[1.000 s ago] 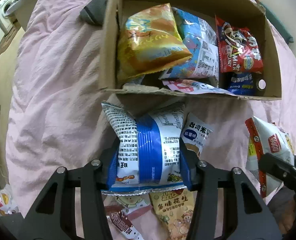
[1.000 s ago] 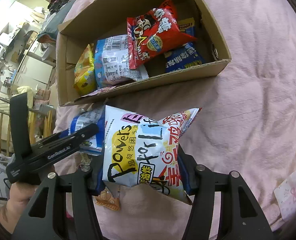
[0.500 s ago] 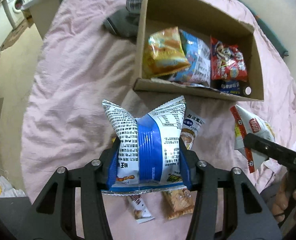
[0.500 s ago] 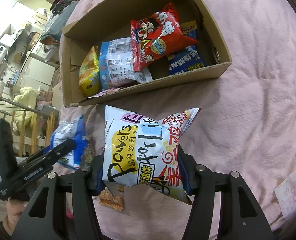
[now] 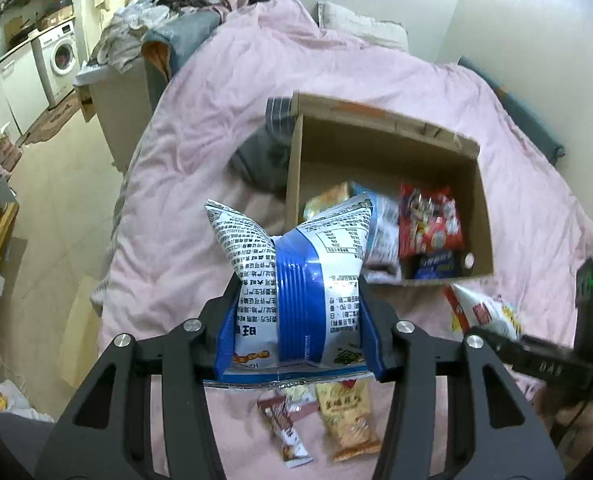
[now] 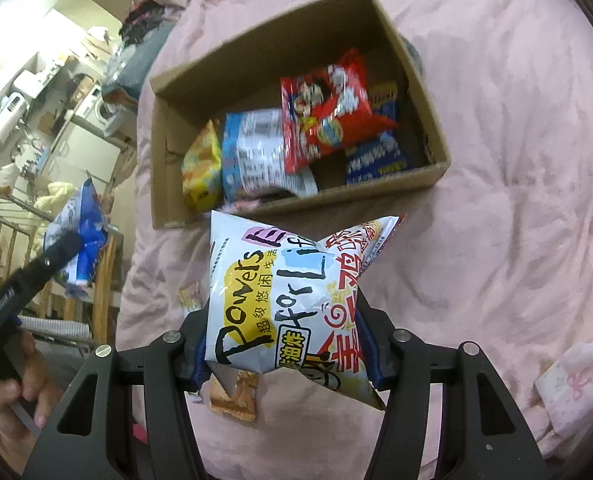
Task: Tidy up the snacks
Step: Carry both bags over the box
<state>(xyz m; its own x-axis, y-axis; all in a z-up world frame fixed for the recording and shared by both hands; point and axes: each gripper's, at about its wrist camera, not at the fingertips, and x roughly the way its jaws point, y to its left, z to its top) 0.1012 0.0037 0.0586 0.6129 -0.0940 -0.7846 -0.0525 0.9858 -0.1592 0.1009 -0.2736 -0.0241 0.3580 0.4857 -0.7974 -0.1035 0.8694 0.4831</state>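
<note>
My left gripper (image 5: 298,312) is clamped on one blue-and-white snack bag (image 5: 296,276), held above the pink bedding (image 5: 200,152) with its long axis pointing away from the camera toward the cardboard box (image 5: 484,216). My right gripper (image 6: 284,336) pinches one white-and-yellow snack bag (image 6: 288,300), its long axis likewise directed at the box. I count at least four packets in the box, and two small packets (image 5: 320,420) lie on the bedding below the left gripper.
</note>
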